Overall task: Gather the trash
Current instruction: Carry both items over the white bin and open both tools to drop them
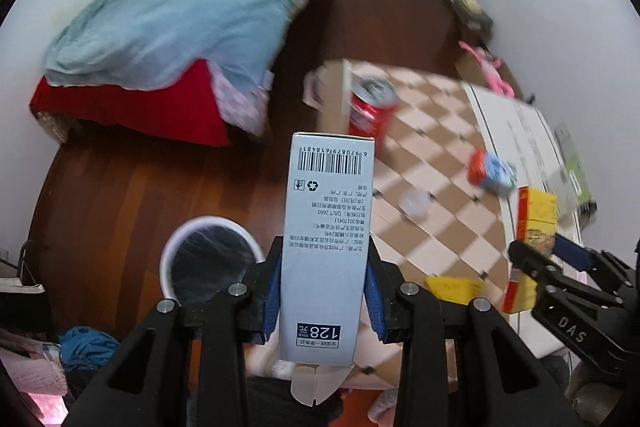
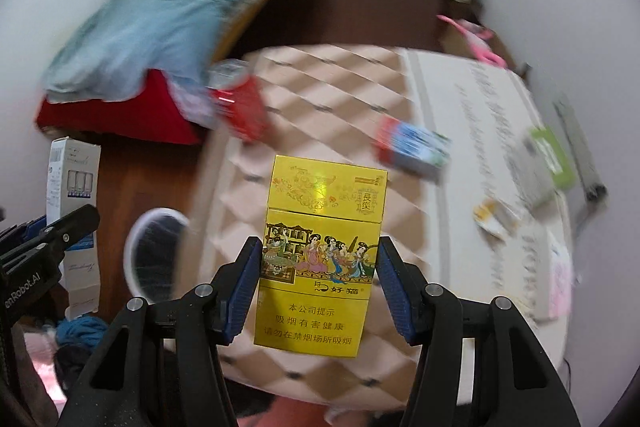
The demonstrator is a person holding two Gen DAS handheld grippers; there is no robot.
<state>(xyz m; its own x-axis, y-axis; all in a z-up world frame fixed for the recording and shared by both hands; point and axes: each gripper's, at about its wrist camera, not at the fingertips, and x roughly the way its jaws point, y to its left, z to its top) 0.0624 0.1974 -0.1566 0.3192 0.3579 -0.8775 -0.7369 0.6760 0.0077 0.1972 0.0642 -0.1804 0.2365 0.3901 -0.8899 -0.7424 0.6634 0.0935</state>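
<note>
While both grippers hang over the floor beside the checkered table (image 1: 440, 155), each one carries a piece of trash. The left gripper (image 1: 324, 291) pinches a tall pale-blue carton (image 1: 330, 235) by its two long sides, just beyond the white waste bin (image 1: 170, 255). The right gripper (image 2: 318, 283) clamps a yellow cigarette pack (image 2: 320, 259) at its narrow edges, to the right of that same bin (image 2: 134, 251).

Both are thin cardboard, judged light and probably empty. They should crush under a hard squeeze, so a grip low on the stiff edges suits them best. The carton's bottom flap hangs open.

Left on the table are a red can (image 1: 370, 107) at the end farthest from the bin and a small red-and-blue box (image 1: 490, 171), both smeared by motion blur. The bin's inside is dark, its contents unreadable.
</note>
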